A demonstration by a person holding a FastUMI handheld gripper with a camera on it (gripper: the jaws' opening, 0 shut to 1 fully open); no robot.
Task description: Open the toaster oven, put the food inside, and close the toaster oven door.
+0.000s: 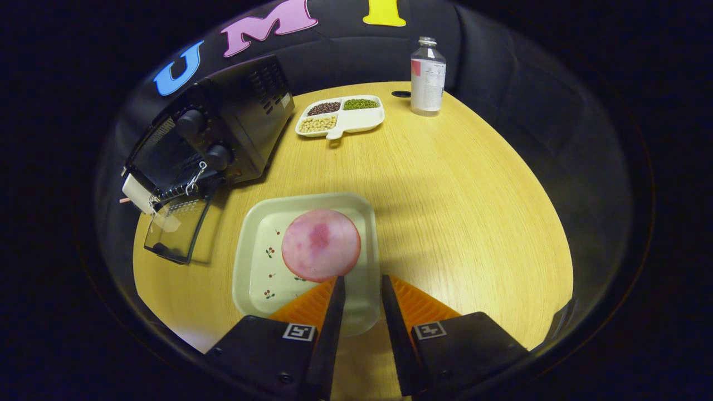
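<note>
A round pink piece of food [321, 245] lies on a pale square plate [262, 273] with small cherry prints, on the wooden table. The black toaster oven [245, 117] stands beyond the plate to the left. Its glass door [177, 229] hangs open, folded down towards the table, with a white tag and a metal clip at its hinge side. My gripper [362, 281] hovers over the near right part of the plate, its fingertips just short of the food. The fingers stand a narrow gap apart with only the plate's rim showing between them.
A white divided tray [367, 120] with three kinds of beans sits at the far side of the table [473, 211]. A clear bottle [428, 78] stands to its right, beside a small dark hole in the tabletop. The table's right half is bare wood.
</note>
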